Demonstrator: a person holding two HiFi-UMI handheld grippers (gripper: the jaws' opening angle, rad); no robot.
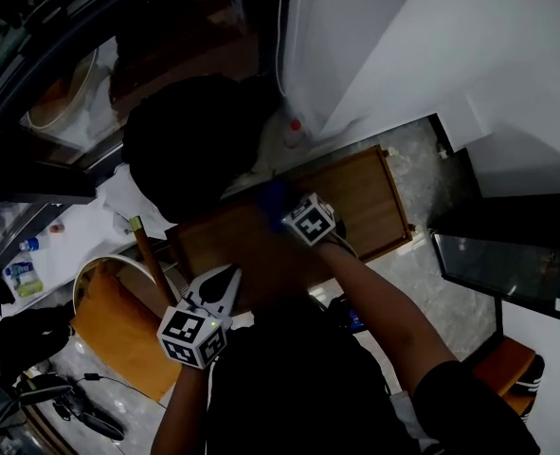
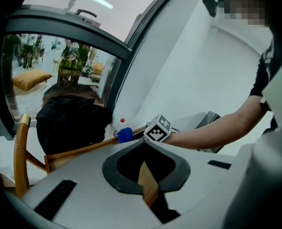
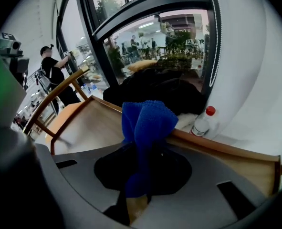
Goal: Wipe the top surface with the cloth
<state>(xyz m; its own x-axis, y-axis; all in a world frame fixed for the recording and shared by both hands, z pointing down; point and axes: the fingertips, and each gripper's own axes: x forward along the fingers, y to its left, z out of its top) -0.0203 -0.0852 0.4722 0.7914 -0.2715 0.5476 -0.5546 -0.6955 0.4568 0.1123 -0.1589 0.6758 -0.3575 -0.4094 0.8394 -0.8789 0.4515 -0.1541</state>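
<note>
My head camera looks steeply down on the desk (image 1: 365, 192). Left claw (image 1: 228, 275) camera sits low, facing across it toward right claw (image 1: 281, 207). Right claw camera hugs the desk, facing the window (image 3: 145, 37). All share the bottle (image 1: 294, 133).

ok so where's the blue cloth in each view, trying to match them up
Head view: blue cloth at centre, just left of the marker cube, over the wooden table top.
Left gripper view: small, centre-left, beside the same cube.
Right gripper view: centre, pinched in the right gripper tongs.
Shared landmark: the red-capped bottle just beyond the cloth.
</note>
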